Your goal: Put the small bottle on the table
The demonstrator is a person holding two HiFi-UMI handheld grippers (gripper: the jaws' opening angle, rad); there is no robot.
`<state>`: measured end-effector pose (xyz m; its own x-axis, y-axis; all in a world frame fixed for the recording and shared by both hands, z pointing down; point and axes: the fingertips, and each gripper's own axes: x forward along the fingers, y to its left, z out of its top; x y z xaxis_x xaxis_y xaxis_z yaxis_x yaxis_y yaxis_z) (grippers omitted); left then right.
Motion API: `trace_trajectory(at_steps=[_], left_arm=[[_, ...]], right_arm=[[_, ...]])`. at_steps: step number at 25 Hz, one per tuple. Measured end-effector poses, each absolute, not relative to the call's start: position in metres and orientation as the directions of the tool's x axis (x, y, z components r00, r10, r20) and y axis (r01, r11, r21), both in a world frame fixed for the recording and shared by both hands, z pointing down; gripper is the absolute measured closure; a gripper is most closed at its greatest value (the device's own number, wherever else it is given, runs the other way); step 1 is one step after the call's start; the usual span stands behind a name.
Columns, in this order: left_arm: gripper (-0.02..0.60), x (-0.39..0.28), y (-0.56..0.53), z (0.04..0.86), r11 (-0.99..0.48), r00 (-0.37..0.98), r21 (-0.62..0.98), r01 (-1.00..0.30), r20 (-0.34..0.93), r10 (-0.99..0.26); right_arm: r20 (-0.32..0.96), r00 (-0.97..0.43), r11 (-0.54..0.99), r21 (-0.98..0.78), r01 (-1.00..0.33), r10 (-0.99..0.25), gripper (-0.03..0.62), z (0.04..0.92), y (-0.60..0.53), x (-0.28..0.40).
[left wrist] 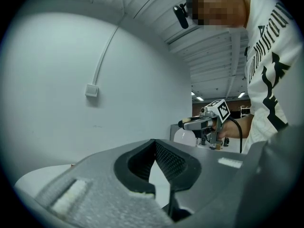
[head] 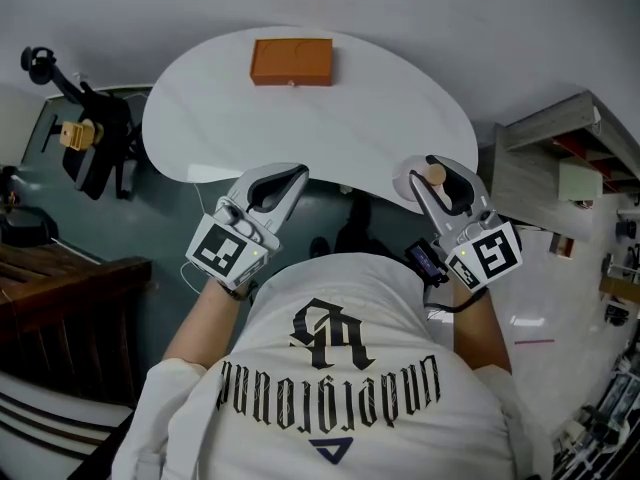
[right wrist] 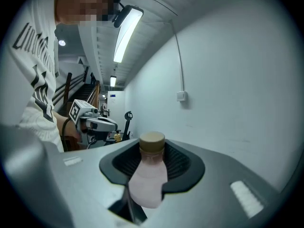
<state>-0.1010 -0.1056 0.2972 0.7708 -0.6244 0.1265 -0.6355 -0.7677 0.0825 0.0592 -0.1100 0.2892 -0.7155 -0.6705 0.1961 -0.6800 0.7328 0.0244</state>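
Right gripper: clamped on the small bottle, pads just below its cap.
Bottle position: at the table rim, 4 o'clock, partly past the edge.
Left gripper: jaws together, nothing in them, near 6 o'clock.
Risk 1: if you release here, the bottle likely drops off the rim.
Risk 2: it sits tilted, so set down that way it may topple.
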Motion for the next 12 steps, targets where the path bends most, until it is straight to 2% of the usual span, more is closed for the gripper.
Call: trace_trajectory(at_steps=[12], left_arm=[[0.574, -0.101, -0.162, 0.324, -0.719, 0.729, 0.129, -0.683, 0.166, -0.664]], right_arm=[[0.25, -0.756, 0.781, 0.006, -0.624, -0.605, 0.459, 0.317, -0.179, 0.052]])
